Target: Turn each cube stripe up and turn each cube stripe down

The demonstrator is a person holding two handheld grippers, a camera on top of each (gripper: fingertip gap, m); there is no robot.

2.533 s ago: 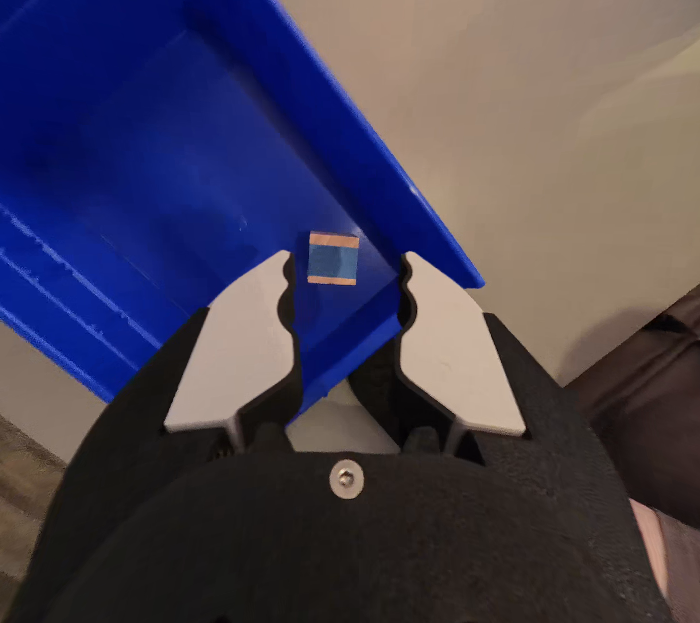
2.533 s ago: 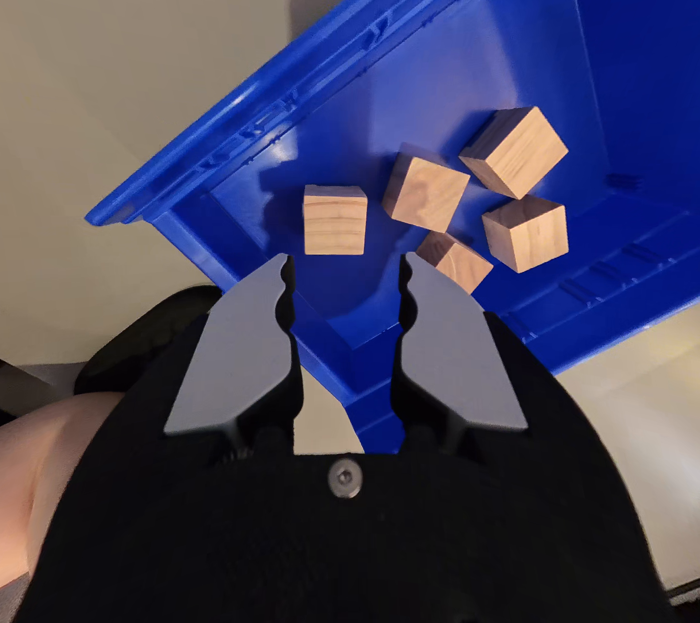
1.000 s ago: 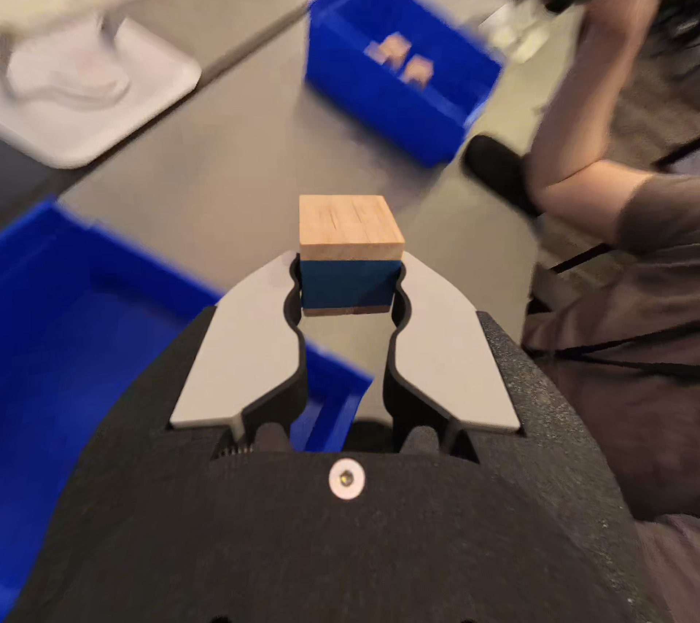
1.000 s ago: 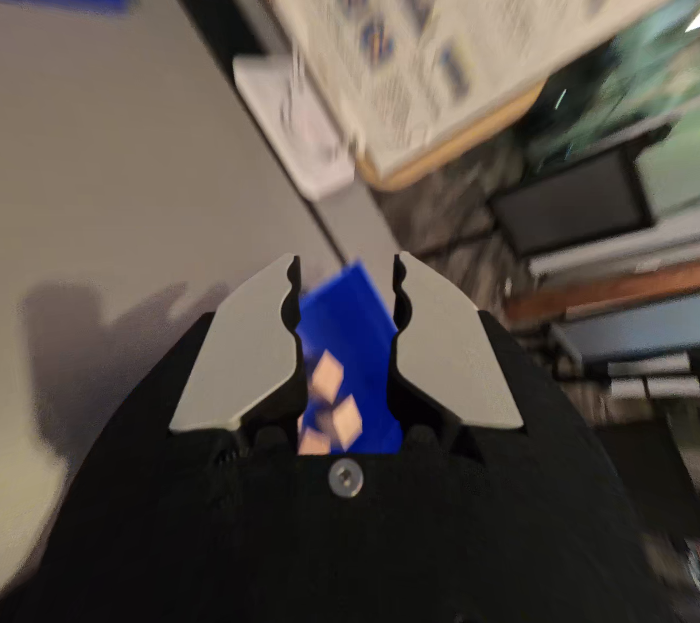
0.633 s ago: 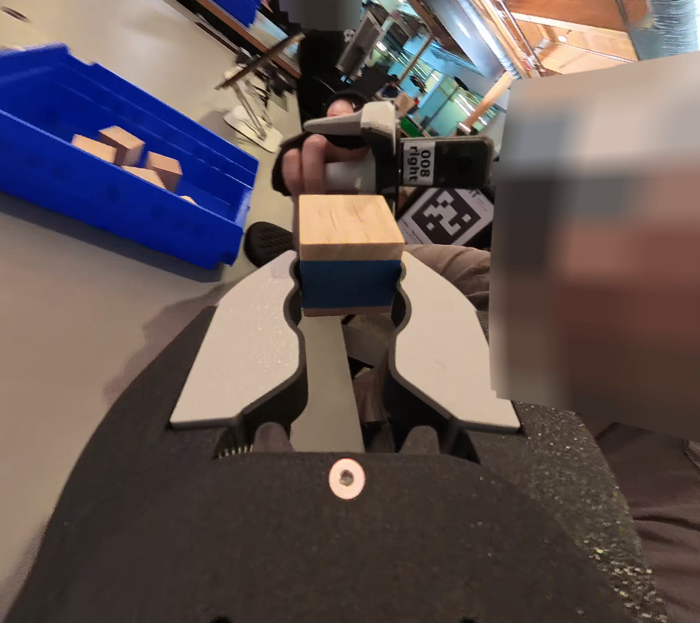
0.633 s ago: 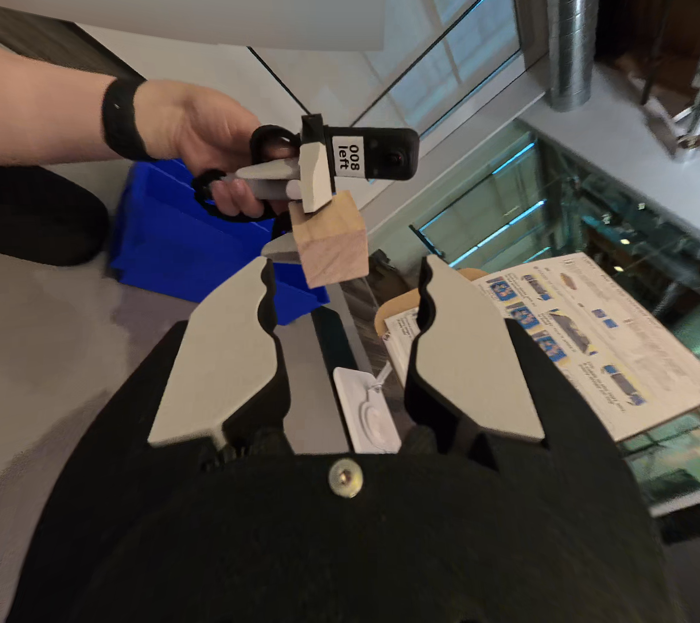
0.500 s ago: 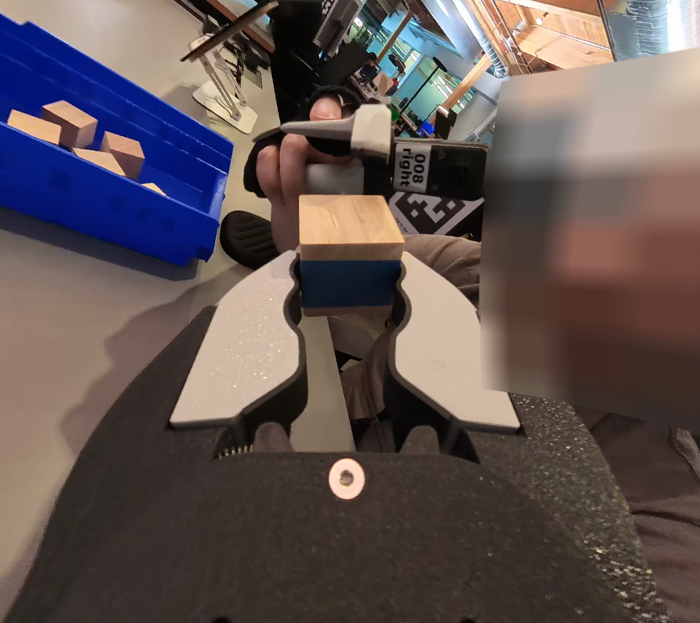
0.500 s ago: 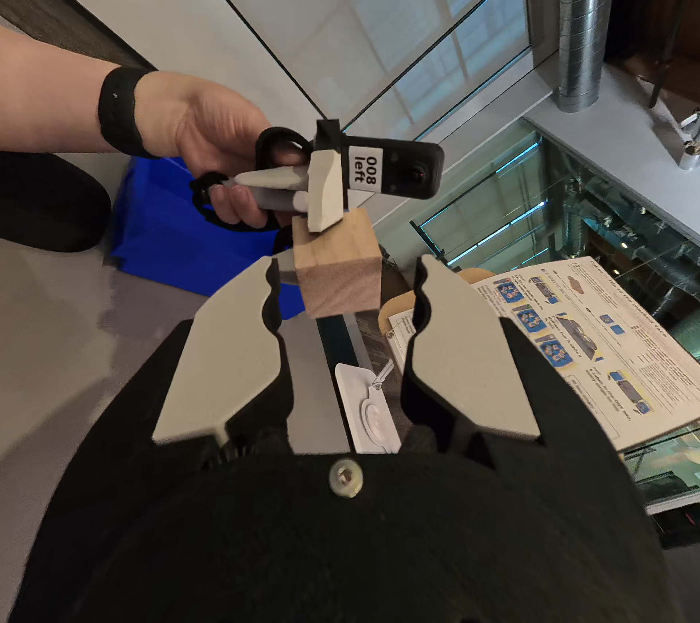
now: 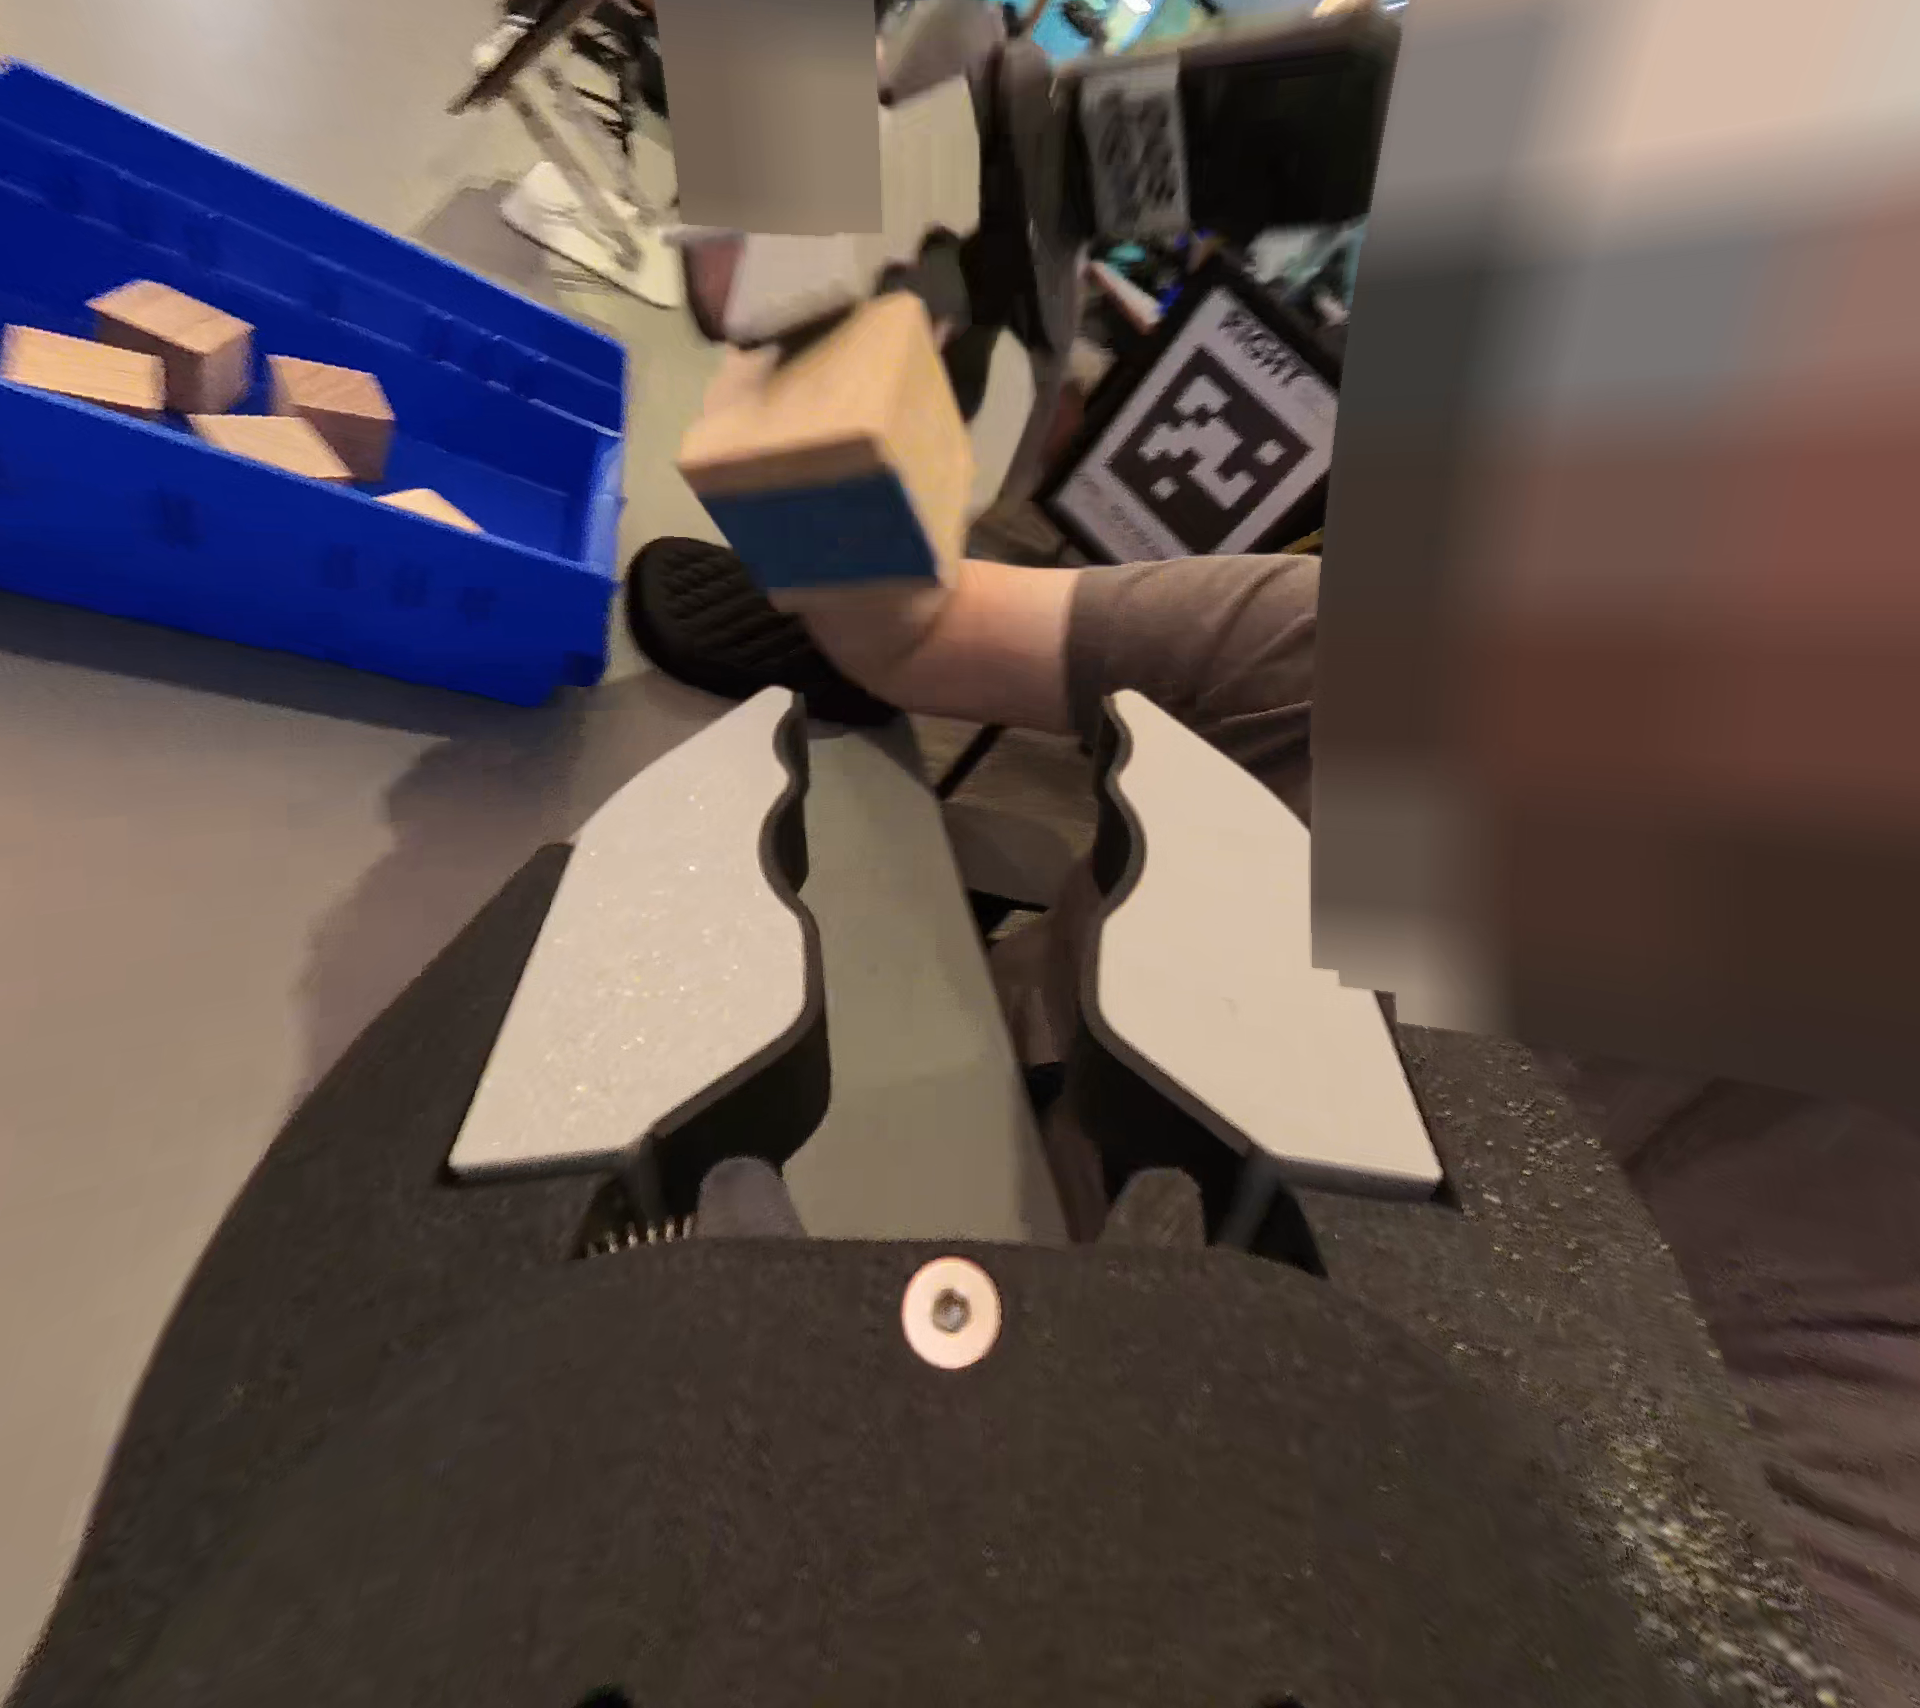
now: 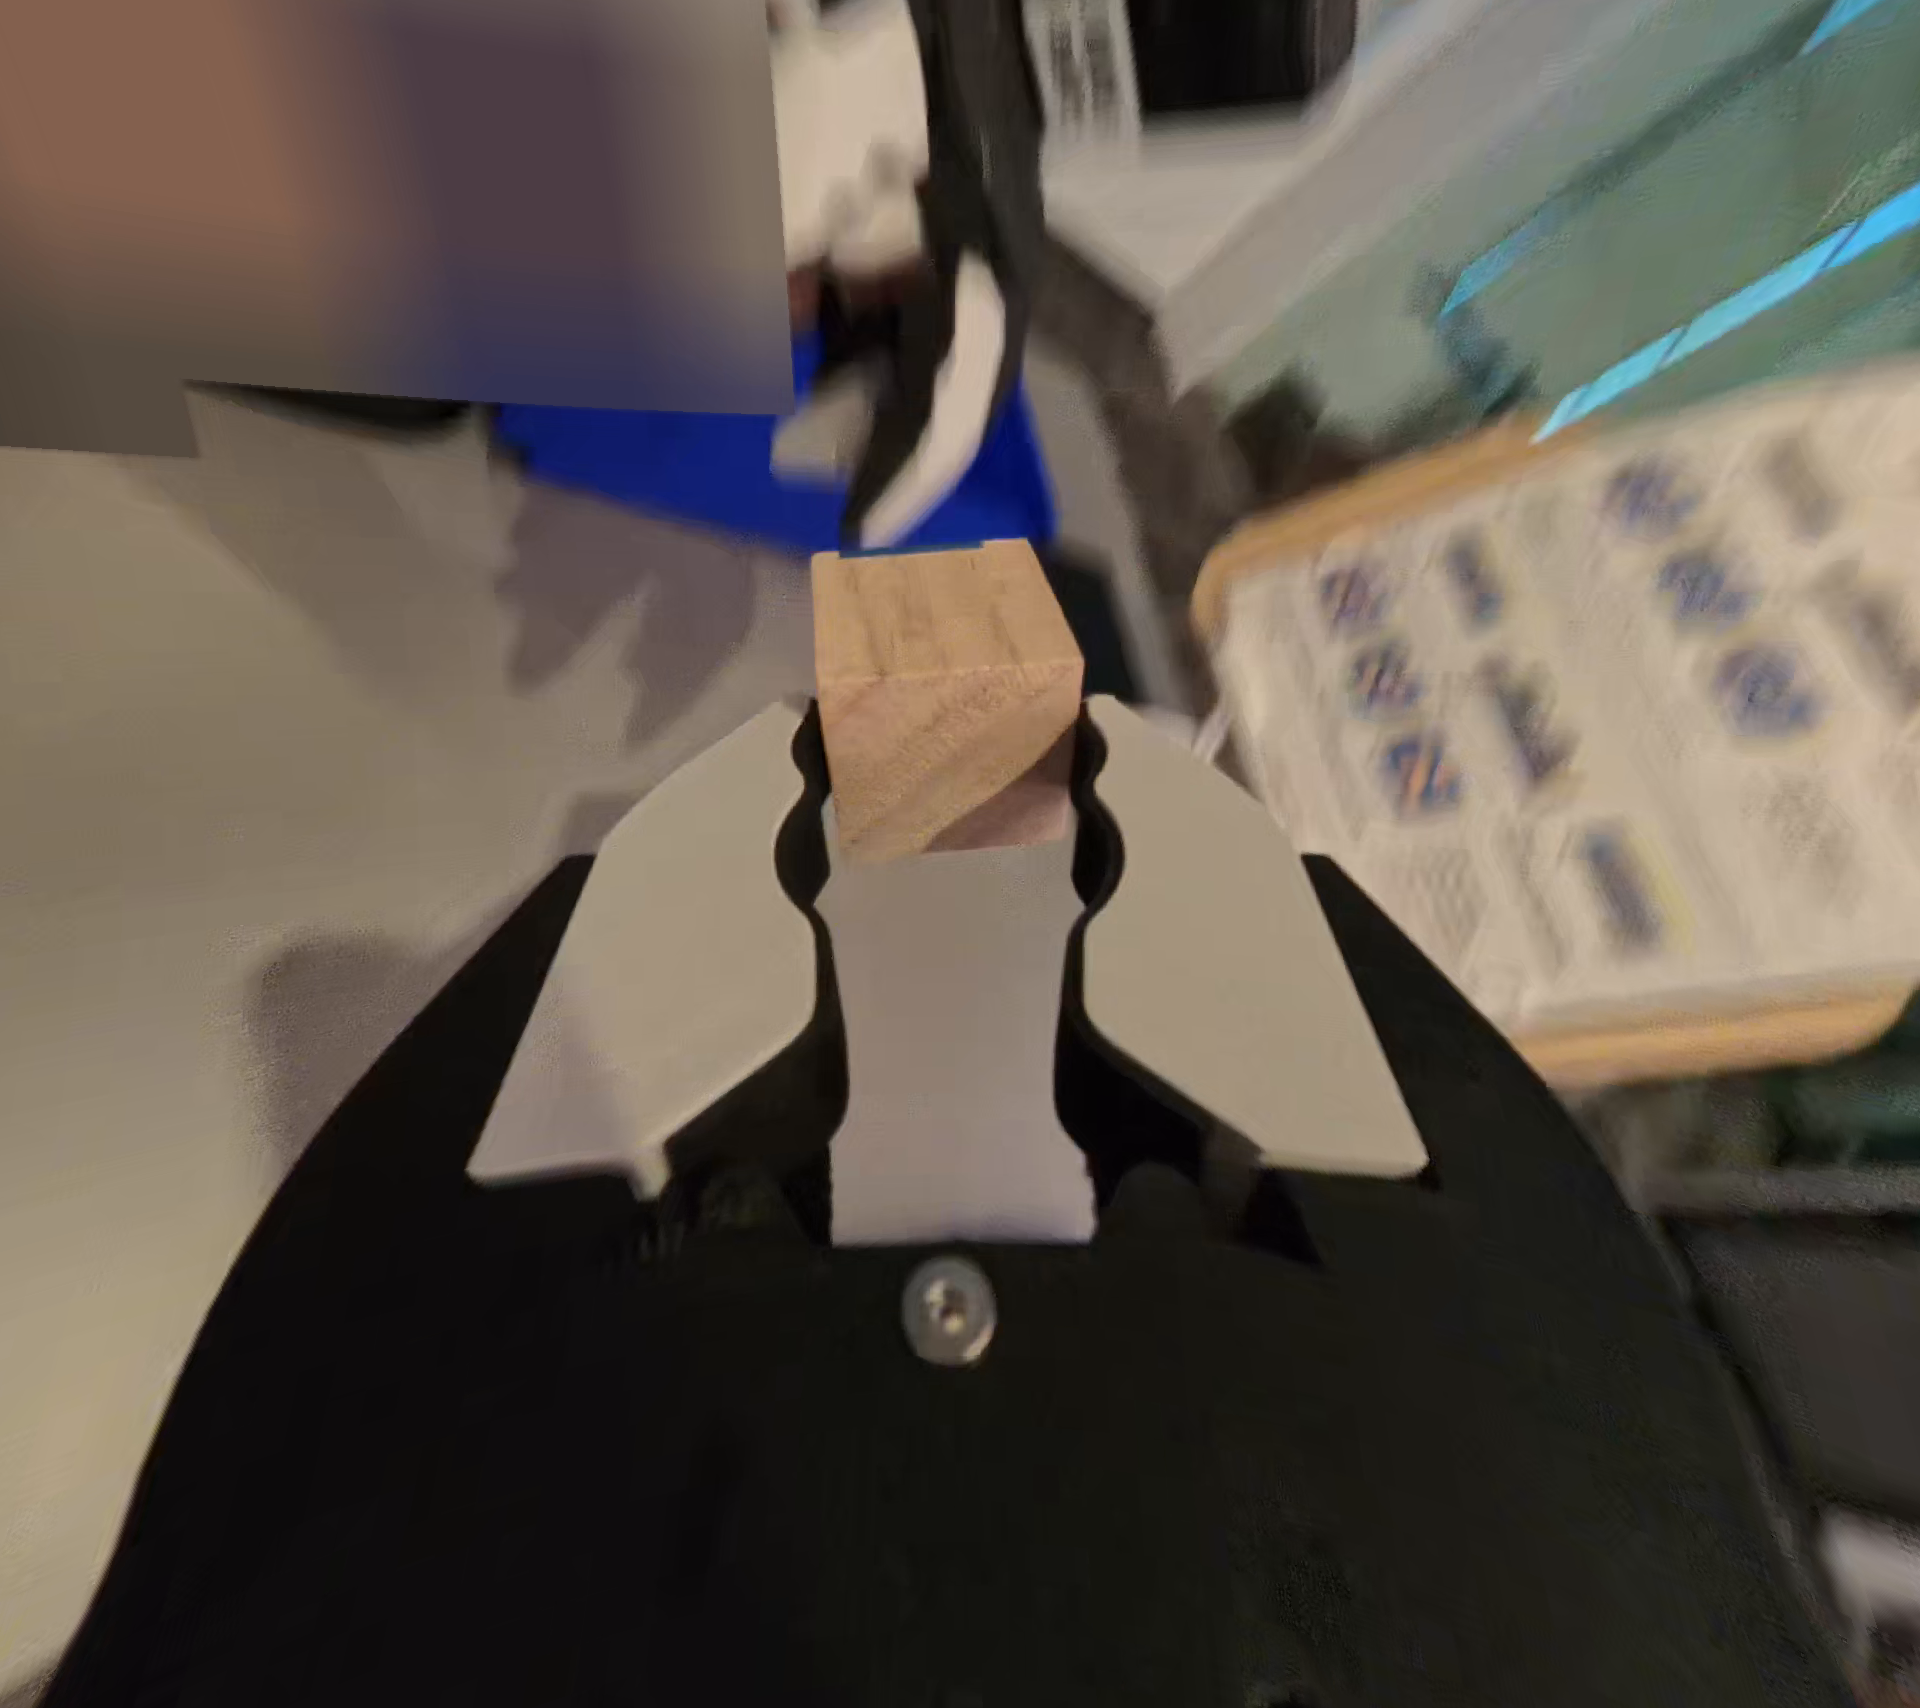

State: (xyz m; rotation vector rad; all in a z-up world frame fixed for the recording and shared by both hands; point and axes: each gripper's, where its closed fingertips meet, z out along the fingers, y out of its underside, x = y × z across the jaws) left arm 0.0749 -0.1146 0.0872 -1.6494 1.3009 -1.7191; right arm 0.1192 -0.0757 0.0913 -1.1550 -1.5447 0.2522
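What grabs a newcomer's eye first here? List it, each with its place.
First, the wooden cube with a blue stripe, pinched in the right tool at the centre of the right wrist view. In the left wrist view the same cube hangs in mid-air beyond the open, empty left tool, striped face toward the camera. Next, the blue bin on the grey table at left, holding several plain-looking wooden cubes.

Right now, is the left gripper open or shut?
Open. The left gripper shows an empty gap between its fingers; the striped cube sits in the right gripper.

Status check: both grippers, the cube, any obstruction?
Left gripper open, empty. Right gripper shut on cube, clear of the blue bin. Nothing blocking.
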